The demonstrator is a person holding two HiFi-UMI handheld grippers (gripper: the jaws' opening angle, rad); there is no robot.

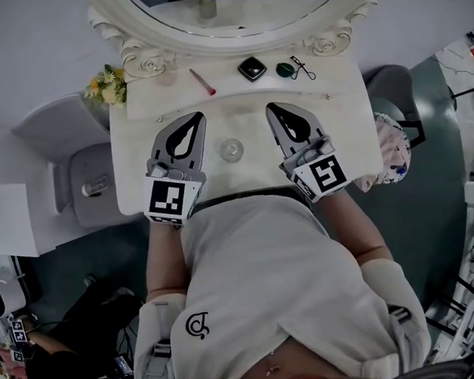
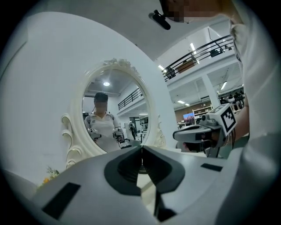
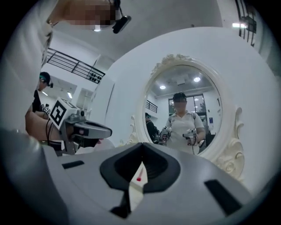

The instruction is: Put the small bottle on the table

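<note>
The small clear bottle (image 1: 231,150) stands upright on the white dressing table (image 1: 135,180), seen from above. It sits between my two grippers and touches neither. My left gripper (image 1: 196,117) lies to its left, jaws shut with nothing in them; in the left gripper view its fingertips (image 2: 141,148) meet in front of the oval mirror (image 2: 115,112). My right gripper (image 1: 271,108) lies to the bottle's right, also shut and empty, and its tips (image 3: 141,145) are pressed together in the right gripper view.
Along the mirror's base lie a pink-red stick (image 1: 203,82), a black square compact (image 1: 252,68), a dark green round thing (image 1: 285,70) and an eyelash curler (image 1: 301,67). Yellow flowers (image 1: 108,84) stand at the table's far left corner. A grey seat (image 1: 94,184) is on the left.
</note>
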